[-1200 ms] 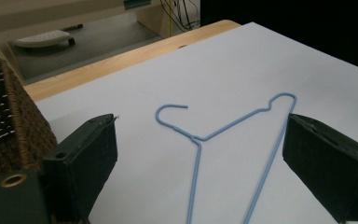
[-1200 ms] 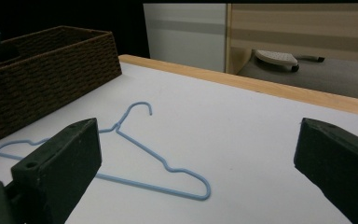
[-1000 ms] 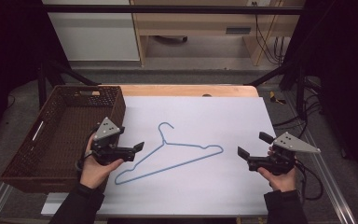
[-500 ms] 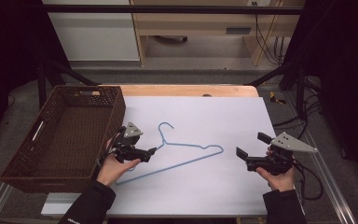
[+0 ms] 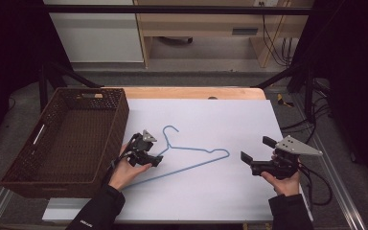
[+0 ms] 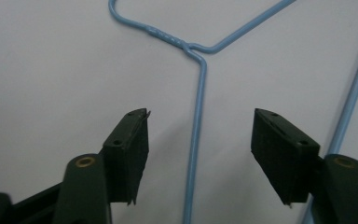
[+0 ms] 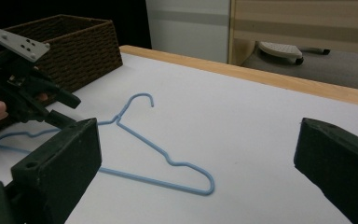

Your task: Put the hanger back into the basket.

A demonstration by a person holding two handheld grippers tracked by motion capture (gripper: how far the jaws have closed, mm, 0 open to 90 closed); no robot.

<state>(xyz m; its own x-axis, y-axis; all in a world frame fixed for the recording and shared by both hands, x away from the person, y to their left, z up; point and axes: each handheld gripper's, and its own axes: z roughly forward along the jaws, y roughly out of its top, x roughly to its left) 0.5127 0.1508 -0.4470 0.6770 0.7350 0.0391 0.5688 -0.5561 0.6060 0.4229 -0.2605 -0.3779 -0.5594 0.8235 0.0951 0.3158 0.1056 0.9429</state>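
Note:
A light blue wire hanger lies flat on the white table, hook toward the far side. My left gripper is tilted down over the hanger's left shoulder, just below the neck. In the left gripper view its jaws stand open on either side of the thin wire, and nothing is gripped. My right gripper hovers open to the right of the hanger's right end, apart from it. The right gripper view shows the hanger between and beyond its own jaws, and the left gripper farther off.
A dark brown wicker basket stands at the table's left side, close behind the left hand. A wooden strip edges the table's far side. Cables trail from the right gripper off the right edge.
The left gripper has moved right from beside the basket onto the hanger's left shoulder and tipped downward. The right gripper has barely shifted. The hanger lies where it was.

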